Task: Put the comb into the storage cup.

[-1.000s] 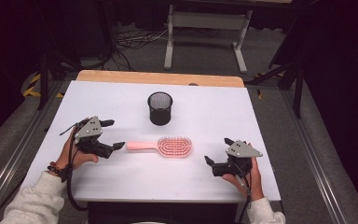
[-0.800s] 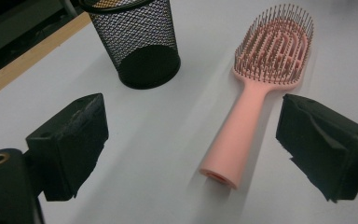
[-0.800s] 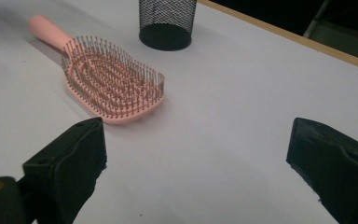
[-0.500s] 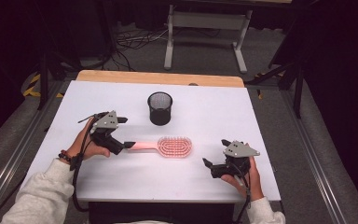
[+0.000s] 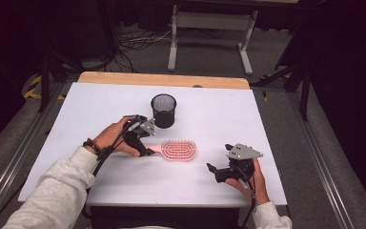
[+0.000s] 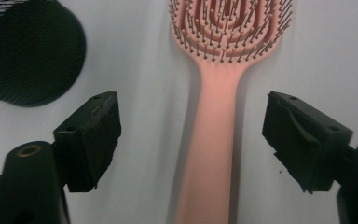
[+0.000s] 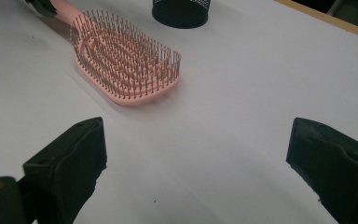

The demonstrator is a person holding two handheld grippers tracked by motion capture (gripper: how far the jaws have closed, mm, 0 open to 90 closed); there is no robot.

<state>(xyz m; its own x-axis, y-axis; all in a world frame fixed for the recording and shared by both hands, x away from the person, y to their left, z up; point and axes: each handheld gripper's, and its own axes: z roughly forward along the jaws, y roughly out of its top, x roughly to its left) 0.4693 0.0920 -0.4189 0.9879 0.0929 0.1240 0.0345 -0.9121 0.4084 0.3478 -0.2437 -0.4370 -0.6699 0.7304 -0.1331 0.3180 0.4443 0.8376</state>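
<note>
White table top [image 5: 100, 105] with a wooden strip along its far edge, seen from above; dark floor and a grey metal frame [image 5: 208, 28] lie beyond it. Largest of the items on the surface is the pink hairbrush [image 5: 178, 150], lying flat near the table's middle, bristles up, its paddle head pointing toward the person's right and its handle toward the left gripper [image 5: 145, 150]. Just behind the brush, toward the far edge, stands the black mesh cup [image 5: 164, 110], upright and apart from the brush.

Left gripper: held in the person's left hand [image 5: 112, 138], it sits at the handle end of the brush. Seen from the left gripper view, the handle [image 6: 214, 154] runs up between the two black jaws, with a clear gap of white table on each side; the jaws have just been closing, yet the pads do not press the handle. The mesh cup appears at the upper left there.

Right gripper [image 5: 213, 171]: held in the right hand [image 5: 252, 183] near the table's front edge, well apart from the brush. Its jaws stand wide apart over bare table, holding nothing.
</note>
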